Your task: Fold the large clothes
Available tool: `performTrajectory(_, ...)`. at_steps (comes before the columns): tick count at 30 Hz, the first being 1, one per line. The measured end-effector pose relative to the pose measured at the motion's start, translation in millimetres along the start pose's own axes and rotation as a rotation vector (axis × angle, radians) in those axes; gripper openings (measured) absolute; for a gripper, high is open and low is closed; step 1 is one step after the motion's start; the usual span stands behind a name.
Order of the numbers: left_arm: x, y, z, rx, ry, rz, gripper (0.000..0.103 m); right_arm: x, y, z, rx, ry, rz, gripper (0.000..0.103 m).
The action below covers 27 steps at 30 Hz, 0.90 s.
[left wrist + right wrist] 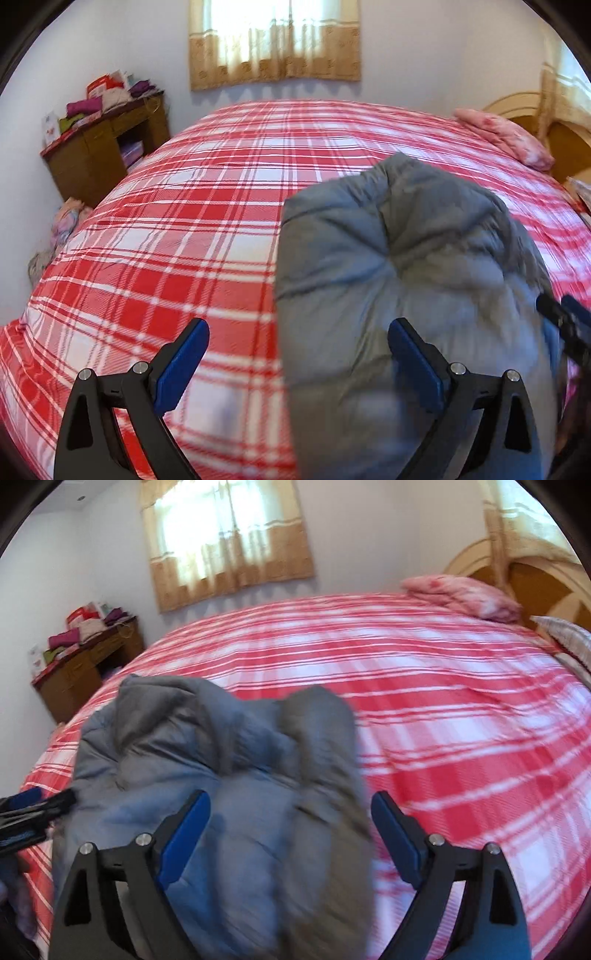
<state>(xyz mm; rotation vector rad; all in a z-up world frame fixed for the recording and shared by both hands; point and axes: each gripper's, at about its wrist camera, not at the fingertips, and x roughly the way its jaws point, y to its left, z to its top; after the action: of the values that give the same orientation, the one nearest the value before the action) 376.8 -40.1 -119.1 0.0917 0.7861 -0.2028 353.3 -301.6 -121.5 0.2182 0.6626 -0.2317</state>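
Grey padded jacket (399,258) lying bundled on the red plaid bed (166,229), near the front edge, partly folded and puffed up. Long axis running from the near edge toward the window (275,40); a rounded end, maybe hood or collar, pointing away — which one cannot be told through the blur.

Left gripper (298,363) spread wide, nothing pinched; one finger over bare bedspread, the other over the jacket's left edge. Right gripper (291,836) likewise spread wide, pads clear of the cloth, jacket bulk below and between the fingers but not clamped.

Likely faults from here:
- Springback — thick padding released and unweighted may unroll, undoing the fold.
- Uneven stack — right side appears heaped higher than the left; a further fold over it may slide off.
- Snagging — open fingers close above loose cloth may catch a layer on withdrawal and drag it.

Beyond: pink pillow (506,136) by the headboard, cluttered wooden desk (99,147) against the wall.
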Motion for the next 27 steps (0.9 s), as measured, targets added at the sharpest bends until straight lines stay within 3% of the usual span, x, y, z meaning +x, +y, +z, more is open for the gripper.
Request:
performTrajectory(8, 8, -7, -22, 0.003, -0.009, -0.093, 0.098, 20, -12, -14, 0.096, 0.111, 0.117, 0.088)
performTrajectory(11, 11, -16, -23, 0.019, -0.021, -0.111, 0.098, 22, -12, -17, 0.103, 0.108, 0.175, 0.080)
performTrajectory(13, 13, -20, -21, 0.036, -0.024, -0.132, 0.098, 24, -10, -18, 0.097, 0.118, 0.225, 0.065)
performTrajectory(15, 16, -26, -19, 0.056, -0.026, -0.185, 0.087, 28, -8, -18, 0.103, 0.136, 0.275, 0.054)
performTrajectory(16, 17, -30, -18, 0.065, -0.019, -0.222, 0.072, 31, -8, -17, 0.117, 0.149, 0.321, 0.043)
performTrajectory(17, 16, -36, -16, 0.078, -0.018, -0.231, 0.064, 34, -9, -16, 0.148, 0.158, 0.377, 0.037)
performTrajectory(18, 15, -38, -15, 0.095, -0.022, -0.226, 0.058, 35, -10, -17, 0.165, 0.159, 0.400, 0.028)
performTrajectory(20, 6, -48, -14, 0.152, -0.041, -0.166, 0.027, 32, -11, -16, 0.179, 0.144, 0.426, 0.022)
performTrajectory(23, -14, -48, -9, 0.157, -0.068, -0.139, 0.012, 18, -11, -11, 0.186, 0.097, 0.461, 0.018)
performTrajectory(27, -61, -39, 2, 0.183, -0.177, -0.101, 0.011, -3, -4, 3, 0.175, 0.040, 0.520, 0.017)
